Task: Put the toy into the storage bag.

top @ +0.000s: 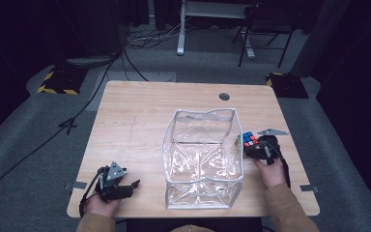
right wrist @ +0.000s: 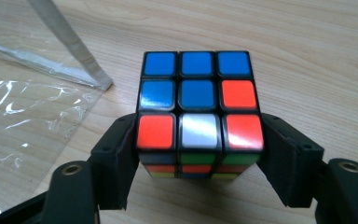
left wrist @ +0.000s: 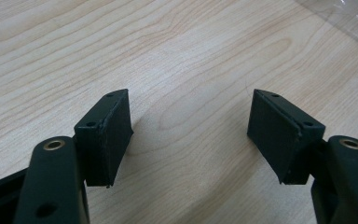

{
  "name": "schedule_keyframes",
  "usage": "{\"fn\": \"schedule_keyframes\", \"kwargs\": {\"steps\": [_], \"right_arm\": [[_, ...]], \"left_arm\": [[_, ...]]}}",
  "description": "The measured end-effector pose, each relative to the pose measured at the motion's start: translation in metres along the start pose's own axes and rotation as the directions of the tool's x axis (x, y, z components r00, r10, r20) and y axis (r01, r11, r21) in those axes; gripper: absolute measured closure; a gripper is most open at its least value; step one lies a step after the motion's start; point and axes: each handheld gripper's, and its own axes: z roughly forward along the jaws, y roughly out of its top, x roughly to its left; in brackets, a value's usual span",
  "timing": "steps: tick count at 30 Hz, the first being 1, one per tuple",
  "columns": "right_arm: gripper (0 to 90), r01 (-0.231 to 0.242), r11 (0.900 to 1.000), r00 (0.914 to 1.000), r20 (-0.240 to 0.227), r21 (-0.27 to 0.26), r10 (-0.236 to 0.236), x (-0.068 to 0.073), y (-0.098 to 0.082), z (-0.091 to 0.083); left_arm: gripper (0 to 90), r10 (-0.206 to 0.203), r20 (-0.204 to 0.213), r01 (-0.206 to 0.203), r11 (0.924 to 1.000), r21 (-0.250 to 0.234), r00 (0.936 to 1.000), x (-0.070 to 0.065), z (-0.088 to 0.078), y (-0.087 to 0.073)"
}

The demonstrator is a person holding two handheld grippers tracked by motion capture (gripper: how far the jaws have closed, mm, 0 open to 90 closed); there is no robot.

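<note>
- The right tool (right wrist: 200, 154) is clamping the puzzle cube (right wrist: 198, 100) by its two opposite side faces, low on the body, with the pads flat against the tiles.
- In the high view the cube (top: 249, 139) is sitting at about 3 o'clock on the wooden surface (top: 140, 111), just beside the right wall of the clear plastic bag (top: 202, 159).
- The left tool (left wrist: 191, 135) is resting with its jaws apart and nothing between them, at about 7 o'clock (top: 118, 181).
- The cube is looking rigid and light, but its glossy tiles are likely slippery, and its layers may twist under an off-centre squeeze; gripping squarely across the middle layer seems safest.
- The bag is standing open-topped, thin and floppy, so its rim would probably buckle if nudged.
</note>
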Motion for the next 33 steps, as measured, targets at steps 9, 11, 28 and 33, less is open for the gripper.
{"fn": "schedule_keyframes", "kwargs": {"steps": [9,11,28,33], "right_arm": [[33.7,0.068,0.997,0.9969,-0.042,0.037,-0.066,0.002,-0.018,-0.022],[33.8,0.073,0.996,0.9962,-0.051,0.041,-0.071,0.002,-0.021,-0.026],[25.7,0.120,0.980,0.9901,-0.092,0.159,-0.106,0.006,-0.010,-0.023],[33.3,0.137,0.972,0.9883,-0.093,0.191,-0.121,0.005,-0.006,-0.021]], "left_arm": [[30.6,0.002,-0.001,-0.002,1.0000,-0.001,1.0000,0.000,0.000,0.000],[30.4,0.001,-0.002,-0.001,1.0000,-0.002,1.0000,0.000,0.000,0.000],[29.1,-0.014,-0.014,0.014,0.9999,0.001,0.9998,0.006,0.009,0.009],[29.2,-0.022,-0.012,0.022,0.9997,0.004,0.9997,0.010,0.010,0.011]]}}
